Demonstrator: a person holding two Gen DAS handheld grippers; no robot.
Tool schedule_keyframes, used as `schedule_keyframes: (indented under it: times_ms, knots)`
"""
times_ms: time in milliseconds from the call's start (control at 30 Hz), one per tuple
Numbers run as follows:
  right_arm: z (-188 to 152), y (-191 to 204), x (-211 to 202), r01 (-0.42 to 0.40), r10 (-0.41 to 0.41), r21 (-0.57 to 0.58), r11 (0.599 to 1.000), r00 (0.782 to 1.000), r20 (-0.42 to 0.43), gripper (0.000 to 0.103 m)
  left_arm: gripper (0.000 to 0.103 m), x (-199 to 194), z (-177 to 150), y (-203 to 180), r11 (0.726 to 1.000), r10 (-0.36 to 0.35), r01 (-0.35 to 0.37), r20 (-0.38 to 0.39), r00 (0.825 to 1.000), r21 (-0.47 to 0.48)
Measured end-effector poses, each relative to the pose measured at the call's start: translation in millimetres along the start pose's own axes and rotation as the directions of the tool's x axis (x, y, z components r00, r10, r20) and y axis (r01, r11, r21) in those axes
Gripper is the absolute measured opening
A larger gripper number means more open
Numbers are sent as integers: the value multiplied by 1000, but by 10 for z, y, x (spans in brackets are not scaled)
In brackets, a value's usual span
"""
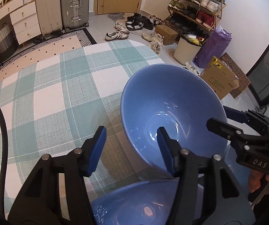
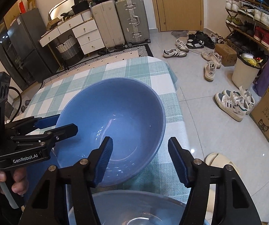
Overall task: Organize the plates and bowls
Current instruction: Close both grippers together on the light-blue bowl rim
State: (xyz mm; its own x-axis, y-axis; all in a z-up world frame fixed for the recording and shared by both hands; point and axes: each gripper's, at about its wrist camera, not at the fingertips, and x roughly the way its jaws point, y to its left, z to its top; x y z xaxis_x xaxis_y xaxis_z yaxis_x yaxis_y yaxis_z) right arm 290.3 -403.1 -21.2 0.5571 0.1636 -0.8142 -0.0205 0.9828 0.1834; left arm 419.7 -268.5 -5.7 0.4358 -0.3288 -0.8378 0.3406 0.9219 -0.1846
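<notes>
The left gripper (image 1: 132, 150) straddles the near-left rim of the blue bowl (image 1: 172, 112) on the checked tablecloth (image 1: 59, 93), jaws apart, pads not yet pressing; the right gripper (image 2: 140, 161) likewise straddles the right rim, gaping; a blue plate (image 2: 134, 206) lies nearest

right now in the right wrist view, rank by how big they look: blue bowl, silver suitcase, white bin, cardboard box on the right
1. blue bowl, largest, though it is nearest the camera
2. silver suitcase
3. cardboard box, cut off by the frame edge, so unsure against the suitcase
4. white bin, smallest
</notes>
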Motion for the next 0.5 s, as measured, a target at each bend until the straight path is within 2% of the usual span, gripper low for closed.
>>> schedule_keyframes:
  times_ms: [100, 233, 500]
  knots:
    - [-11, 6, 4, 0, 0, -13, 1000, 1000, -1, 56, 41, 13, 1, 2, 1000, -11, 11, -2, 1000, -5]
    - [-22, 25, 13, 3, -3, -27, 1000, 1000, -2, 47, 24, 36, -6, -18, 1000, -19, 19, -9, 1000, 1]
    - [-30, 39, 6, 35, -34, -46, 998, 999, 13, 42, 21, 0, -17, -112, 999, 0, -1, 20, 1000, 35]
